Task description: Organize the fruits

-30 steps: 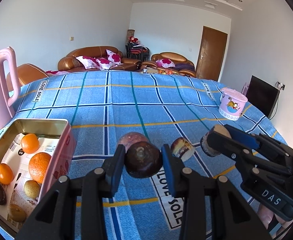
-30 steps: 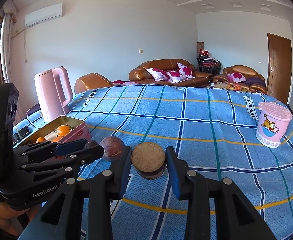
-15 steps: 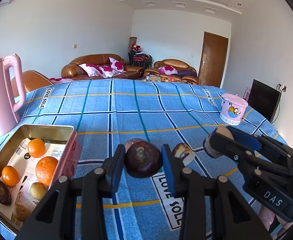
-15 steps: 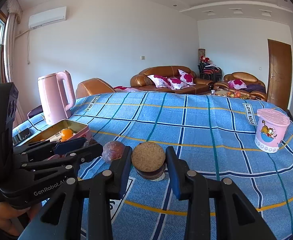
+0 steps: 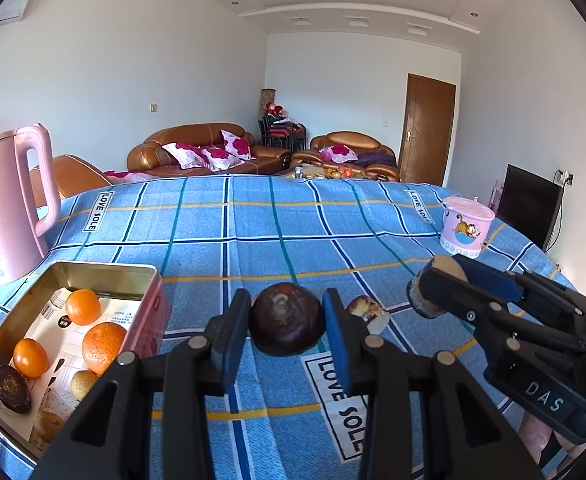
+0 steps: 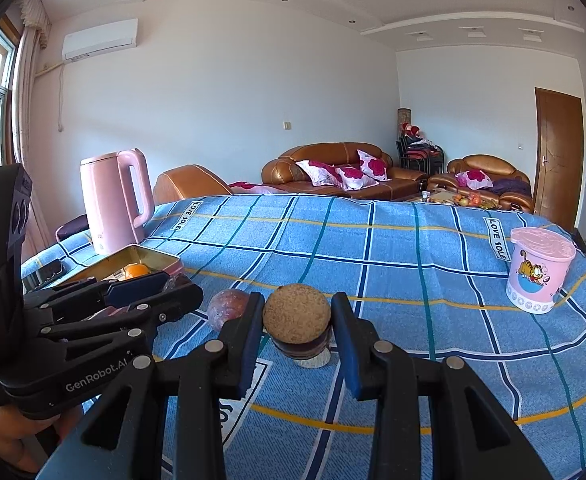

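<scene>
My left gripper [image 5: 287, 326] is shut on a dark brown round fruit [image 5: 287, 326] and holds it above the blue checked tablecloth, right of the pink tin box [image 5: 93, 276]. The tin holds several oranges [image 5: 103, 346] and other fruits. My right gripper [image 6: 297, 322] is shut on a rough tan-brown fruit [image 6: 296, 314]; it also shows in the left wrist view [image 5: 437, 290]. A purplish fruit [image 6: 226, 314] lies on the cloth to its left. A cut fruit piece [image 5: 367, 312] lies on the cloth between the grippers.
A pink kettle [image 5: 9, 204] stands at the far left behind the tin. A pink cartoon cup [image 6: 539, 268] stands at the right. The tablecloth [image 5: 253, 232] stretches away behind; sofas lie beyond the table.
Both grippers have risen with their fruits still held. The purplish fruit behind the left one is now hidden in the left wrist view.
</scene>
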A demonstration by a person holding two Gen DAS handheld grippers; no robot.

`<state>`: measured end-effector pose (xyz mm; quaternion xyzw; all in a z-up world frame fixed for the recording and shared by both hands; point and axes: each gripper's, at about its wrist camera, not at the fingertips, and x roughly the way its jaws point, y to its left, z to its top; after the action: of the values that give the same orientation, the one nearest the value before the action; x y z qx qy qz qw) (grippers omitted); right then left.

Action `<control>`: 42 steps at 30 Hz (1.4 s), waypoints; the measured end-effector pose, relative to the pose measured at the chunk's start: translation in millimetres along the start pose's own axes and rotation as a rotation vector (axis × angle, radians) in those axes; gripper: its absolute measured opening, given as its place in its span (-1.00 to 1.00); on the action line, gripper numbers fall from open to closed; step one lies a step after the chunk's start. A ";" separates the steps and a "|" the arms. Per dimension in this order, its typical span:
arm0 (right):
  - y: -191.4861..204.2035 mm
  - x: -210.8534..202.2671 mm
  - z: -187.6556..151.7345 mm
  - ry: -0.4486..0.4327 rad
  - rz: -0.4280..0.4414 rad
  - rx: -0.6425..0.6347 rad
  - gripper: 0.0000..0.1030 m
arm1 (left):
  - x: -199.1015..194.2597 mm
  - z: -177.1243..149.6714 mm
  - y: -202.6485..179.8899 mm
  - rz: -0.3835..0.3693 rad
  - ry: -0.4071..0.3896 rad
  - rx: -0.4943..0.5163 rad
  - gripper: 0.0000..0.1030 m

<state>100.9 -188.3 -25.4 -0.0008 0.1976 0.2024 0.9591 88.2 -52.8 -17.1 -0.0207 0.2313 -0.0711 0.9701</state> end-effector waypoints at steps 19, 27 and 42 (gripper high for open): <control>3.2 -8.6 -0.3 -0.039 -0.002 -0.018 -0.29 | -10.1 -0.8 -5.0 0.023 -0.053 0.022 -0.25; 5.7 -12.7 -1.5 -0.057 0.002 -0.028 -0.29 | -15.7 -1.1 -6.8 0.035 -0.082 0.031 -0.25; 14.7 -16.6 -1.9 -0.065 0.016 -0.040 -0.29 | -30.3 -3.1 -1.4 0.062 -0.125 0.045 -0.25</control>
<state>80.5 -181.3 -19.7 -0.0119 0.1621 0.2138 0.9633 59.9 -49.8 -6.3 0.0038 0.1689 -0.0448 0.9846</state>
